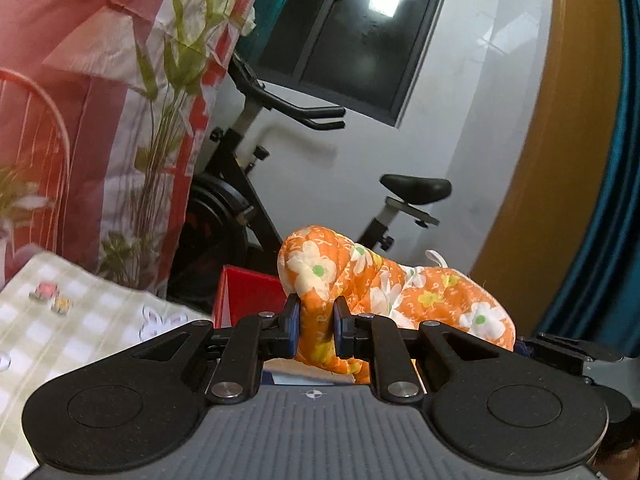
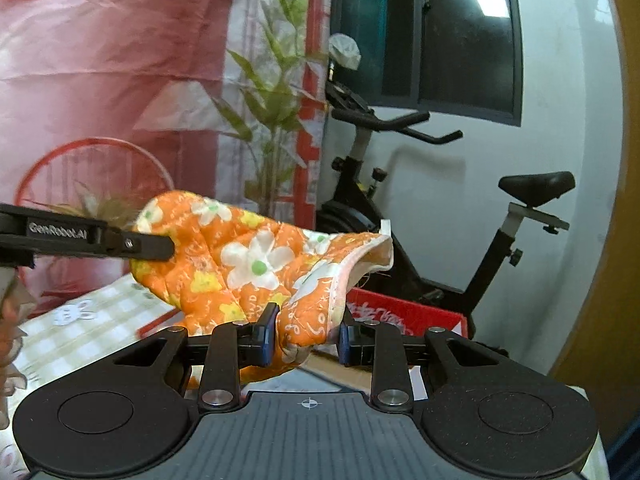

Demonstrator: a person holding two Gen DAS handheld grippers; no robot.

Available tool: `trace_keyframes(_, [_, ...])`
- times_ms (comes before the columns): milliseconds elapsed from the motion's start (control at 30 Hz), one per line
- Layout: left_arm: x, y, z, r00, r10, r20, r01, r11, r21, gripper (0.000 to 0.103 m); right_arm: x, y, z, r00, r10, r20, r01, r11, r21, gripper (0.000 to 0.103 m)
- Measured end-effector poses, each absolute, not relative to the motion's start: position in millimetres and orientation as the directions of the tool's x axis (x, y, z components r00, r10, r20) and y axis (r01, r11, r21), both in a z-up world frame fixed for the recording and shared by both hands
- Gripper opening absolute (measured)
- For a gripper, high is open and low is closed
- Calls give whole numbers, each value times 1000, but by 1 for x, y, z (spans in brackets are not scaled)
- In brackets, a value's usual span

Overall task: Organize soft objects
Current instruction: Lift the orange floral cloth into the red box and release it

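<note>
Up in the air, between my two grippers, hangs the mitt (image 2: 256, 264). It is well above the table (image 1: 92, 320) with the checked cloth, and the red box (image 2: 404, 312) sits low behind it.

I think the mitt is light, soft and puffy. It bends and sags where nothing holds it, so it will flop if I let one end go. It will not break. The quilted cloth looks easy to pinch and not slippery. I think the best places to hold are the thick edges, like the trimmed cuff and the rounded end, not the loose middle.

My left gripper (image 1: 316, 326) is clenched tight on a fold near the round end. The cloth bunches up between its blue pads (image 1: 293, 326).

My right gripper (image 2: 306, 336) pinches the bottom edge near the cuff. The fold sits against the left pad; I cannot tell if the other pad touches it. The mitt stretches away from this gripper toward the left one.
</note>
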State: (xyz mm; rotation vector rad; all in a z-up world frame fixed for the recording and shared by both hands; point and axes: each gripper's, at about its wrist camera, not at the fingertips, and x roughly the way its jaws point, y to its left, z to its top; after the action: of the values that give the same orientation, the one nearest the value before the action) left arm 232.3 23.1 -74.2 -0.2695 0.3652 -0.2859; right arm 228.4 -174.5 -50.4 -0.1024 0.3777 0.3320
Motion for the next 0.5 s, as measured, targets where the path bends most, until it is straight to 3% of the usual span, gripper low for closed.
trace_keyframes(500, [320,-2,-106,791,-313,-526,211,946,-245,19,342,-179,-115,720,205,-663,-210,975,73,27])
